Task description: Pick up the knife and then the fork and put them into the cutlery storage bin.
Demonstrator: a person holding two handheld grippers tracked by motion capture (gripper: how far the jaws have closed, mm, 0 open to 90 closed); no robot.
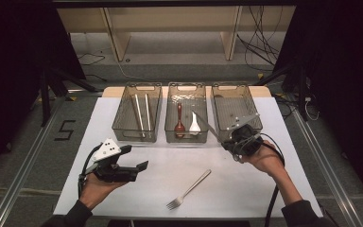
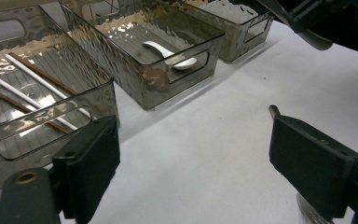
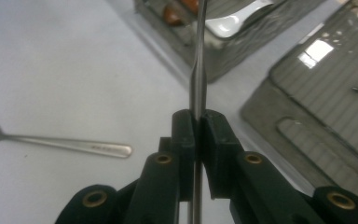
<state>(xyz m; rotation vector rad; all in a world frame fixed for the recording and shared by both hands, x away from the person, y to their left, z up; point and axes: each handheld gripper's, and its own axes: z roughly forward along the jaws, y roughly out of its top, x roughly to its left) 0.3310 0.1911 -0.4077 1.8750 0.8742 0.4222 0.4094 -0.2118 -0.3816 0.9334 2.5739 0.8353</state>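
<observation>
- Steel utensil (image 3: 198,70) clamped edge-on in right gripper (image 3: 198,122), raised at 9 o'clock of the right bin (image 1: 236,111), tip over the middle bin (image 1: 185,113).
- Judged light, stiff, slick; thin handle may pivot, so a mid-handle pinch is best.
- Left gripper (image 2: 193,163) released, jaws wide, holding nothing.
- Fork (image 1: 189,189) on table (image 1: 264,189) at 6 o'clock of the bins, flat, likely needing an edge pinch.

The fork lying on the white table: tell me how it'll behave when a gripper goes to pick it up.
The fork looks like thin polished metal, so it is probably stiff and fairly light. Lying flat on the white table, it leaves little edge to catch, and its shiny handle may slip or pivot between the pads. It seems unlikely to roll.
</observation>
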